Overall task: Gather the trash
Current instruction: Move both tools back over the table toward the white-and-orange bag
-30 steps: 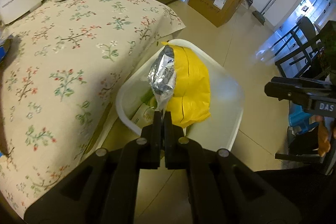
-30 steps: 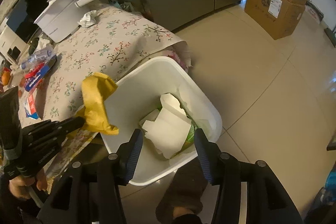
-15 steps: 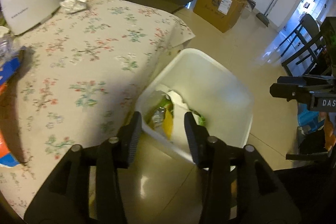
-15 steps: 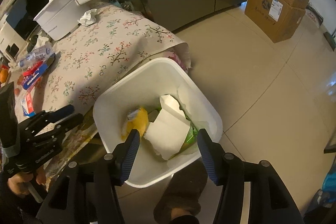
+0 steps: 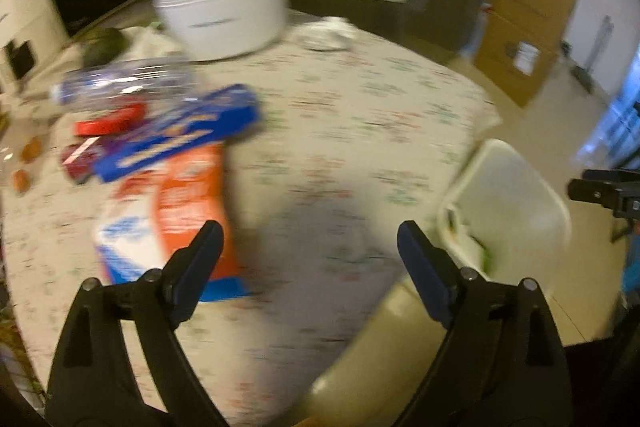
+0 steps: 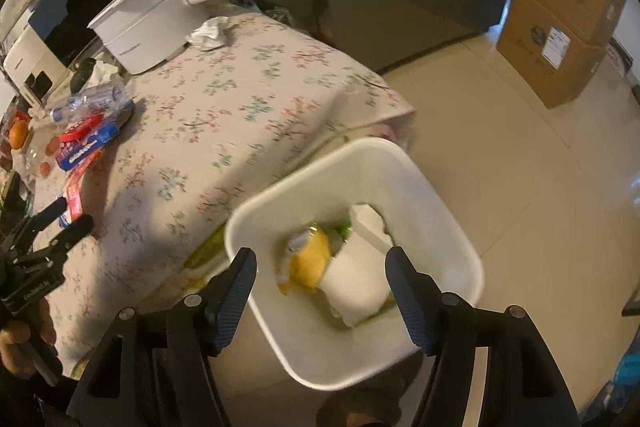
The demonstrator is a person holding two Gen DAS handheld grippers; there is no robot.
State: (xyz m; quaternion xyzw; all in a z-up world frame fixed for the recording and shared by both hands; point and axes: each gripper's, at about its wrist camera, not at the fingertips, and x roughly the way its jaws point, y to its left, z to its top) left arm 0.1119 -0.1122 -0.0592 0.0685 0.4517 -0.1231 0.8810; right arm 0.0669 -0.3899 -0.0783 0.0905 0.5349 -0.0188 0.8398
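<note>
Right wrist view: right gripper (image 6: 320,281) jaws spread, just opening, empty above white bin (image 6: 452,223).

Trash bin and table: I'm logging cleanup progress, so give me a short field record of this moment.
bin: white bin on the floor beside the table
bin contents: yellow bag, white paper
left gripper: jaws just opened, empty, over the floral tablecloth
right gripper: open, empty, above the bin
remaining trash: orange-and-blue wrappers, crumpled tissue
</note>
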